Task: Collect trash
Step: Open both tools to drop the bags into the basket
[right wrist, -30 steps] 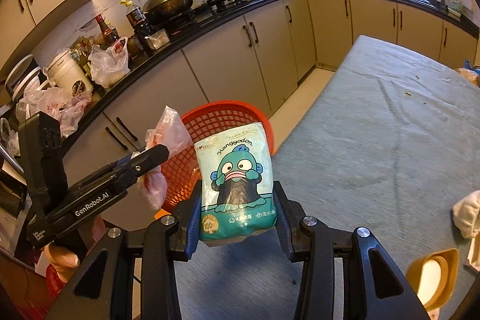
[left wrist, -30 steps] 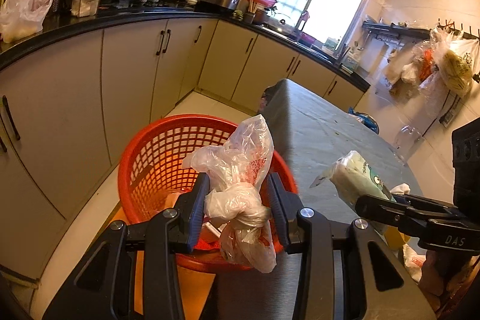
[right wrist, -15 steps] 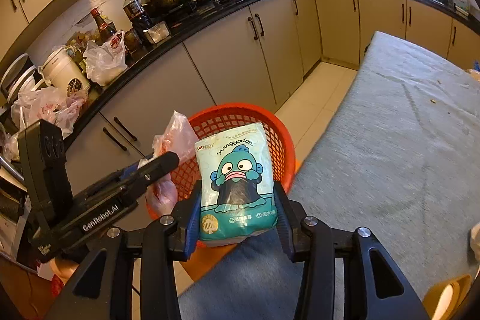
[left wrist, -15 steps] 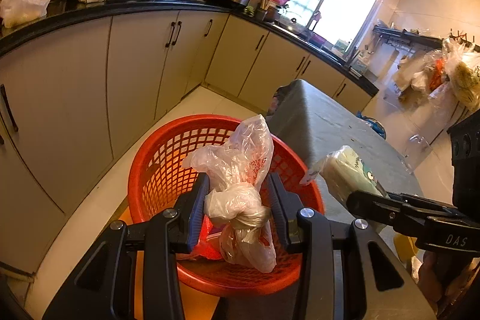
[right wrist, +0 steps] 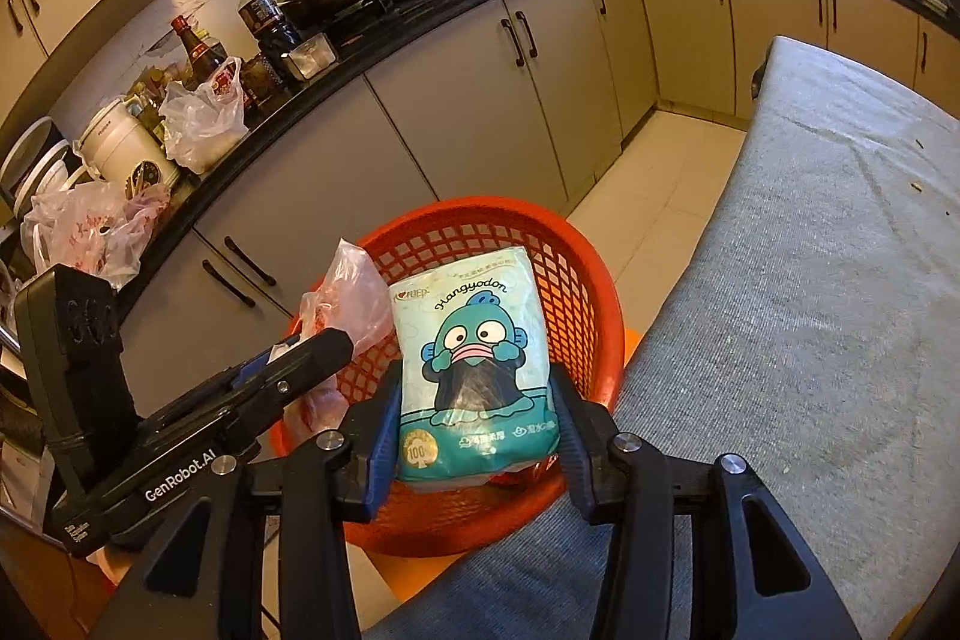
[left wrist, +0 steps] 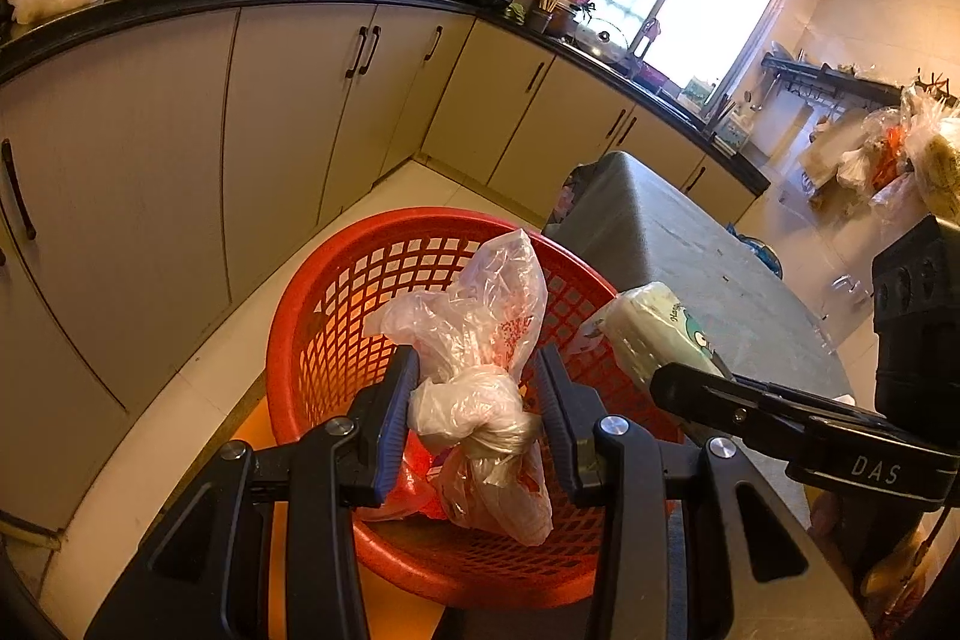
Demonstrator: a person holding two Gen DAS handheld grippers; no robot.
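Left wrist view
Left gripper (left wrist: 474, 400): black two-finger tongs with blue pads, pinching a knotted, crinkled translucent plastic bag with red print (left wrist: 480, 376).
Bag position: suspended over the mouth of the round red plastic lattice basket (left wrist: 336, 316).
Basket position: on the tiled floor, just beside the table covered in grey woven cloth (left wrist: 672, 244).
Surroundings: beige cabinets (left wrist: 288, 100) under a black countertop; a dark wok on the hob.

Right wrist view
Right gripper (right wrist: 477, 412): black tongs; jaws were opening, with the pale teal soft tissue pack with a cartoon fish print (right wrist: 477, 370) between the pads and still touched on both sides.
Pack position: upright, above the basket's (right wrist: 576, 292) near rim.
Obstruction: the left gripper (right wrist: 312, 346) and its bag (right wrist: 351, 298) crossed in front of the basket's left wall.
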